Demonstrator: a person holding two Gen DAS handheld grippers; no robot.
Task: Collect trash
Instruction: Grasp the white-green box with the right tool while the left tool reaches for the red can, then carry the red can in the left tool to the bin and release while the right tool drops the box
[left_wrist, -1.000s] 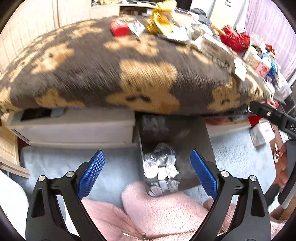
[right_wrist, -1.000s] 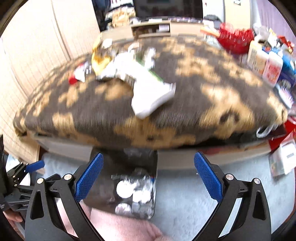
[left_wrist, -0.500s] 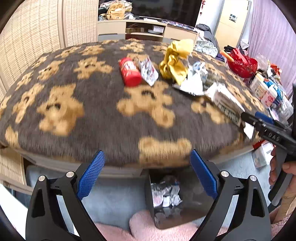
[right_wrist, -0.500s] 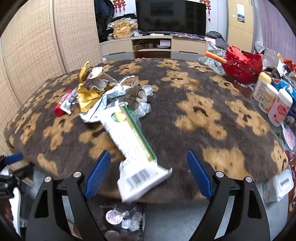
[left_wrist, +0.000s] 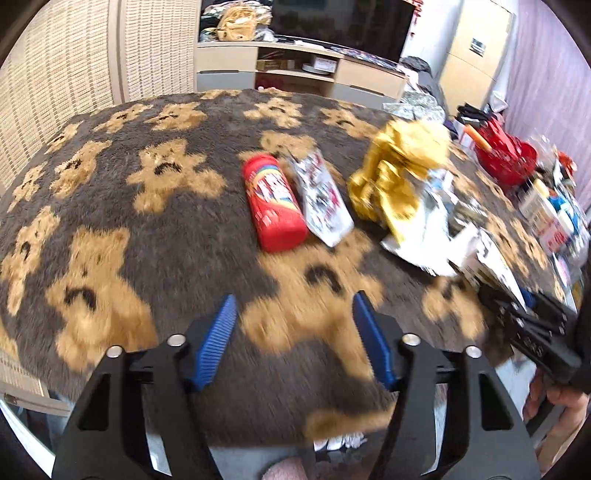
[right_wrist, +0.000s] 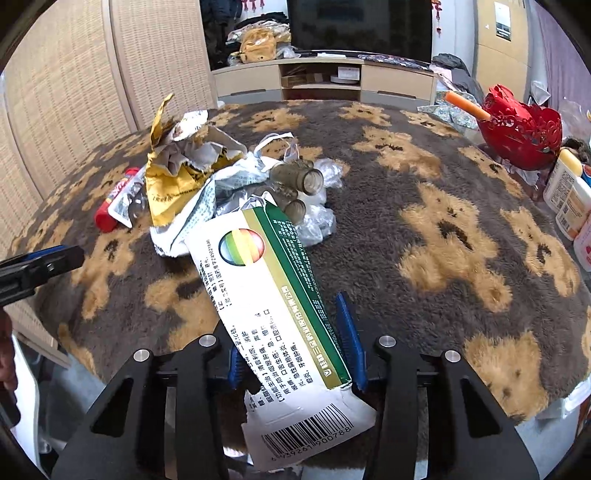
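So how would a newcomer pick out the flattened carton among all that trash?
Start at the bear-print blanket over the table, then its near edge. The flattened carton overhangs it between the right gripper's blue pads. Only it has a green stripe, rainbow circle and barcode.

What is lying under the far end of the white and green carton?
The carton overlaps a torn printed wrapper and clear plastic. What lies directly beneath it is covered.

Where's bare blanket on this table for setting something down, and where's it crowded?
Free: the near-left bear-print blanket, left of the red snack tube, and the stretch between the flattened white-and-green carton and the red openwork bowl. Crowded: the crumpled gold wrapper heap mid-table, and the bottles along the right edge.
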